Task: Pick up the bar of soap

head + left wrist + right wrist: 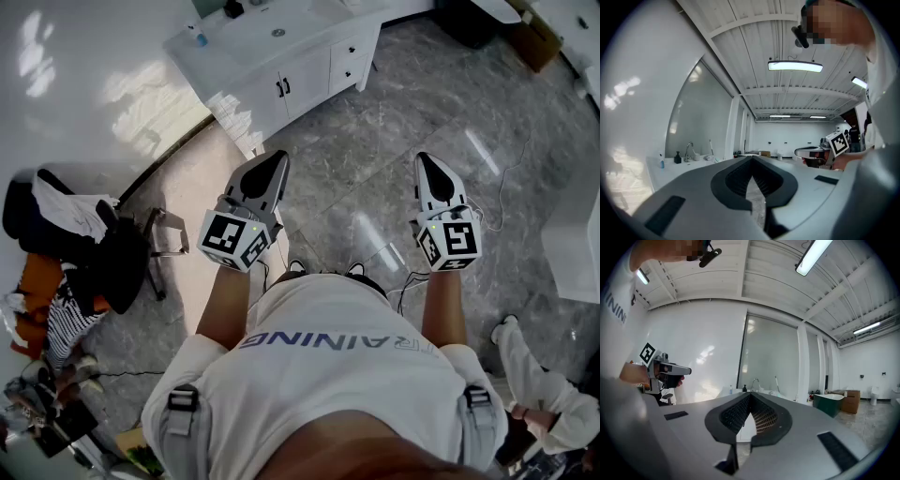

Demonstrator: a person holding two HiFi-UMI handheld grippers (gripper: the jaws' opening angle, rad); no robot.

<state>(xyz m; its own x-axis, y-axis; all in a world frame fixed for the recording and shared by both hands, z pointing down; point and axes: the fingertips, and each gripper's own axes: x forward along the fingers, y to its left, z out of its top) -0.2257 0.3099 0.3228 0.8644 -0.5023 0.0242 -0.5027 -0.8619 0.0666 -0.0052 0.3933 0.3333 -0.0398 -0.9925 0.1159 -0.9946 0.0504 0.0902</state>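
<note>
I cannot make out a bar of soap in any view. A white vanity (272, 56) with a sink stands ahead across the marble floor; small bottles sit on its counter (670, 164), beside a faucet (688, 151). My left gripper (272, 161) is held level at waist height with its jaws shut and nothing between them, as the left gripper view (752, 161) also shows. My right gripper (427, 161) is beside it, level and pointing the same way, shut and empty (750, 397). Both are well short of the vanity.
A dark chair (117, 258) draped with clothes stands to my left. Another person (544, 384) is at the lower right. A white fixture (577, 244) lies at the right edge, a cardboard box (536, 37) far right, and a green tub (828, 404) beyond.
</note>
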